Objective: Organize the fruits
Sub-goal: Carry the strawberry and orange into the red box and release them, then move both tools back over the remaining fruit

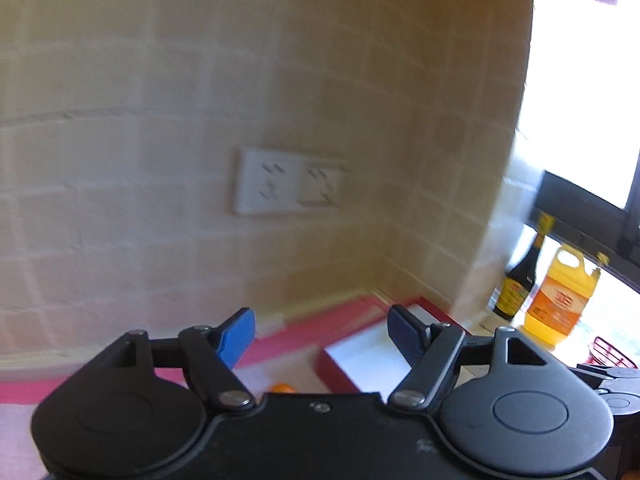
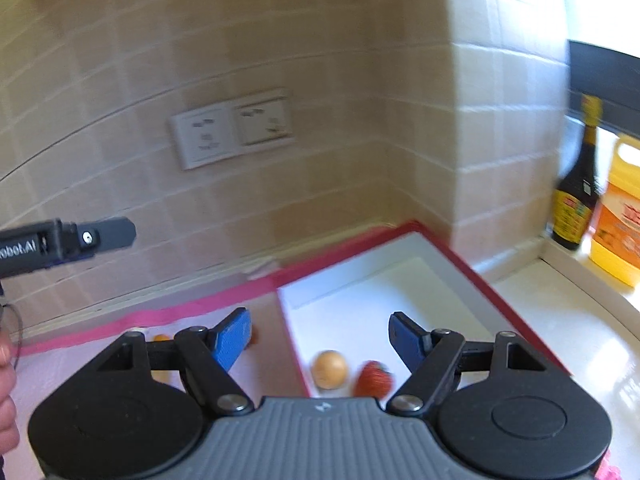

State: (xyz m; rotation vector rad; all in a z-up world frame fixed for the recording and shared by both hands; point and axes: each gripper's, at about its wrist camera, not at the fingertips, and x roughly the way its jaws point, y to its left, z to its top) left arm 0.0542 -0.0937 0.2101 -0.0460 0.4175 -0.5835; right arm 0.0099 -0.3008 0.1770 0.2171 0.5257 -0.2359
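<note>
Strawberry [image 2: 373, 379] and round yellow fruit [image 2: 329, 369] sit near in the white box [image 2: 400, 280]; both grippers [image 1: 318, 334] [image 2: 320, 338] gape wide, empty; fruit likely light, soft, best pinched gently across the middle.

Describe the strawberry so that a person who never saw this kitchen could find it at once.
Find the red-edged white box on the counter, below the tiled wall. Inside, near its front, two fruits lie side by side. The strawberry is the red one on the right; its neighbour, a round yellowish fruit, lies left of it.
</note>
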